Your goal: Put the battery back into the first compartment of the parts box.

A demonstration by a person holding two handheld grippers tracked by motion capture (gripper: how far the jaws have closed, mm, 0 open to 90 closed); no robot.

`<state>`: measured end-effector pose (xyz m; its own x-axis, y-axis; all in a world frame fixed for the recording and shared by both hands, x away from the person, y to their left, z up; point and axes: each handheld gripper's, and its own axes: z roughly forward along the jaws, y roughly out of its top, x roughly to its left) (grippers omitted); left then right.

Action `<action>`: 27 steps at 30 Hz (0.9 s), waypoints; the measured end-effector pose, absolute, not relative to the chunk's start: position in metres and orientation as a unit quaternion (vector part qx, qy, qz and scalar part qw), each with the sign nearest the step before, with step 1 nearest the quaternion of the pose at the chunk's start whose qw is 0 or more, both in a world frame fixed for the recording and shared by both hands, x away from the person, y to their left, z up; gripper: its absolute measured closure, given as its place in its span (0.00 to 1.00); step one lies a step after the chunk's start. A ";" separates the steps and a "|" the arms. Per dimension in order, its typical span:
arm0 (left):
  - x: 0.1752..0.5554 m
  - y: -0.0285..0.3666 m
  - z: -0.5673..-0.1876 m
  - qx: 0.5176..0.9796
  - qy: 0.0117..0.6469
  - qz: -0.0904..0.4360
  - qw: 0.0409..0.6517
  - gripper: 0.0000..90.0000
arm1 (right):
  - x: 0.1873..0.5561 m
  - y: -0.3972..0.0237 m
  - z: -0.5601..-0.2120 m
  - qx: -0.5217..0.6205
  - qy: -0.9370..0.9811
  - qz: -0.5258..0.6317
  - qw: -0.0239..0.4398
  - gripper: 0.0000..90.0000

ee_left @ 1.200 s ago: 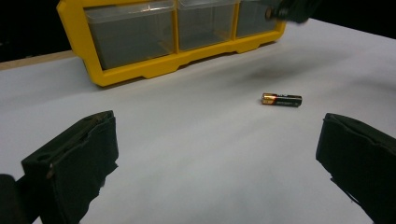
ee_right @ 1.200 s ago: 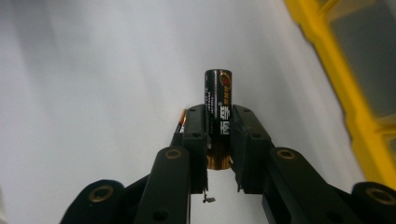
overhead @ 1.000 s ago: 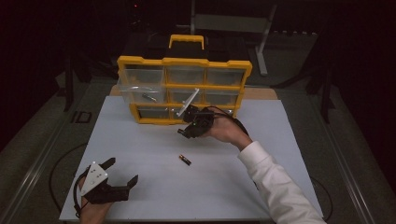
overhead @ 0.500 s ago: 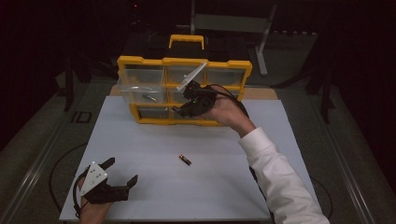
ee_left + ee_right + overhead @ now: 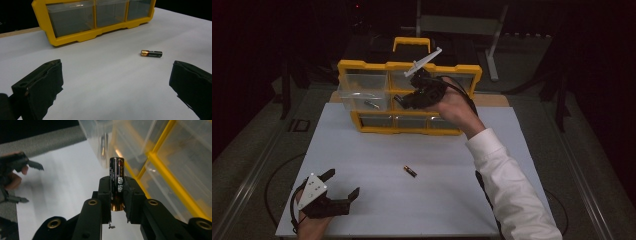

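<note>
I've got a battery [image 5: 117, 182] clamped upright in the right gripper [image 5: 412, 98], jaws tight on its sides, up in front of the yellow organiser [image 5: 362, 65]. One clear drawer [image 5: 362, 95] at the left is pulled out with a battery already lying in it, so I judge this is the carry-to-drawer step. Next I need to swing left over that open drawer, tip the battery in above the rim, then let go. The left gripper [image 5: 343, 186] rests on the bench [image 5: 522, 150], jaws wide apart and holding nothing, with a spare battery [image 5: 151, 53] lying ahead of it, likely my next pick.
</note>
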<state>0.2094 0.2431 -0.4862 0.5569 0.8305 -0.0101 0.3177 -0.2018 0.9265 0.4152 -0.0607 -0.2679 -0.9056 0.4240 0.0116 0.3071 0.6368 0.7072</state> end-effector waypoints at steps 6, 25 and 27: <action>0.209 0.243 -0.486 0.731 0.393 0.259 0.495 0.00 | 0.419 -0.054 -0.251 0.211 0.891 0.393 0.082 0.85; 0.209 0.245 -0.486 0.730 0.393 0.258 0.496 0.00 | 0.432 -0.002 -0.227 0.228 0.884 0.395 0.098 0.85; 0.209 0.245 -0.486 0.731 0.393 0.258 0.496 0.00 | 0.433 0.002 -0.227 0.231 0.884 0.393 0.098 0.85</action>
